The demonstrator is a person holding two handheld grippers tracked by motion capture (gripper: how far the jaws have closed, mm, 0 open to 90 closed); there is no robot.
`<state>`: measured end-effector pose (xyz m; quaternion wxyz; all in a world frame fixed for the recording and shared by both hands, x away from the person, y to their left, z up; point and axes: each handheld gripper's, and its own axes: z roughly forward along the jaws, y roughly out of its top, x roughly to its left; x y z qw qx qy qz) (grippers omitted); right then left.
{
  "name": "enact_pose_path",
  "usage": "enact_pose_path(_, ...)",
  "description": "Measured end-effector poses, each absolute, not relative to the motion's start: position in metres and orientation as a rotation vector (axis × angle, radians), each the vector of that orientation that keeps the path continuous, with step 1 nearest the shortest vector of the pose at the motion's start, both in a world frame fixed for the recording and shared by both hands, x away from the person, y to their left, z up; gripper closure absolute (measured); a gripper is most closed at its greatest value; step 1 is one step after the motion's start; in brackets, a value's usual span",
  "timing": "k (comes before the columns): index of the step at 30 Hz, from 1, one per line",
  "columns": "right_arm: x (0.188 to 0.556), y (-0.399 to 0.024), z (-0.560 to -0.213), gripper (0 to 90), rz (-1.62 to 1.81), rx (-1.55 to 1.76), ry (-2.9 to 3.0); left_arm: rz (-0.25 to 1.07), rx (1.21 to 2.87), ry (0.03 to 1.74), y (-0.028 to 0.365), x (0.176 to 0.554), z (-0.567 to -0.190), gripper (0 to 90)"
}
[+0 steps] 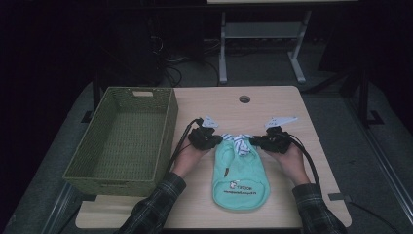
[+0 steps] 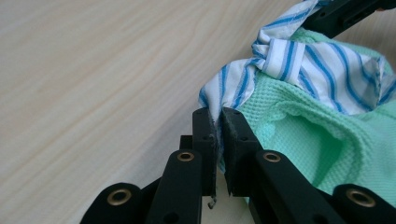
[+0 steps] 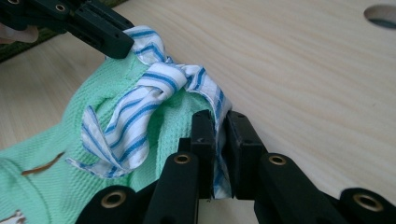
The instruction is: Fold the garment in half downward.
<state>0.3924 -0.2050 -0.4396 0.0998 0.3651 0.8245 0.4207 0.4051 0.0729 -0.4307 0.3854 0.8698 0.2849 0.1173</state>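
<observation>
I have both tongs pinched on the small mint garment (image 1: 240,171): the left gripper (image 2: 219,116) and the right gripper (image 3: 219,119) each clamp its striped collar (image 2: 299,60). It hangs limp between them on the table (image 1: 272,102). Soft, light knit; I judge the collar corners the best hold.

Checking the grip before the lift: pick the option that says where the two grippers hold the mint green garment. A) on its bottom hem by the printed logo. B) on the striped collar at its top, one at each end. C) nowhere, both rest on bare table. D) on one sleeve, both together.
B: the left gripper and the right gripper each have their fingers shut on the blue-and-white striped collar at the top of the mint green garment, one at each end.
</observation>
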Motion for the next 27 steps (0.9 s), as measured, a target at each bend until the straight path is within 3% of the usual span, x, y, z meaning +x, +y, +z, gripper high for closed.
enact_pose_path(21,0.390,-0.204,-0.389,82.4,1.278,0.968,2.328,0.453,2.073,0.637,0.079,0.391,-0.375,84.1)
enact_pose_path(27,0.382,-0.205,-0.402,82.3,1.274,0.972,2.325,0.465,2.118,0.604,0.074,0.385,-0.385,84.1)
